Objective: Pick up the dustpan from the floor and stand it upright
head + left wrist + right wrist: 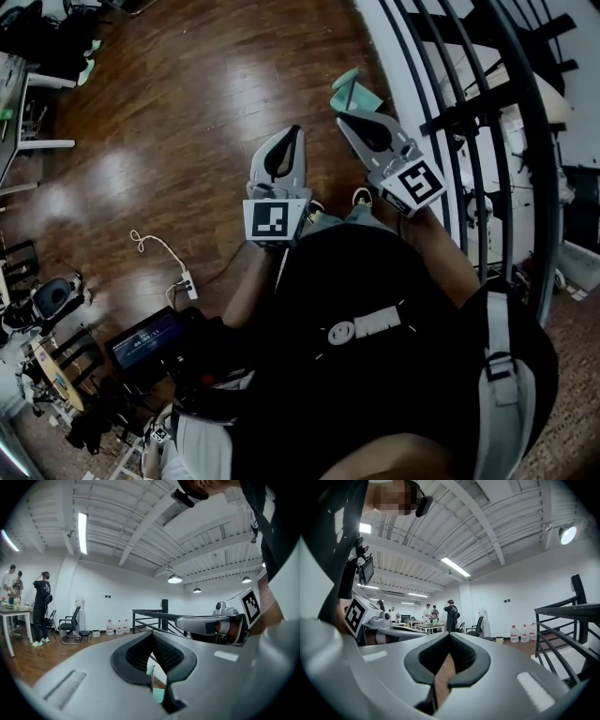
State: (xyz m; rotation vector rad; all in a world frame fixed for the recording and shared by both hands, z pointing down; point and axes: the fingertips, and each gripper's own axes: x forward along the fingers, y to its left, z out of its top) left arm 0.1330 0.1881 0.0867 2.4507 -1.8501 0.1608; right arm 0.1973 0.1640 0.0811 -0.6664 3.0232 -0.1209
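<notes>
Head view shows the mint dustpan (349,89) on the floor (187,112), just beyond the right gripper (345,117) and farther from the left gripper (294,133). Both grippers are closed and empty.

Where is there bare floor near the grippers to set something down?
Bare wooden floor spreads ahead and left of the left gripper, toward the desk legs at far left. Crowded: the mint dustpan and black railing by the right gripper; the white cable and power strip, then the monitor and chairs, at lower left.
</notes>
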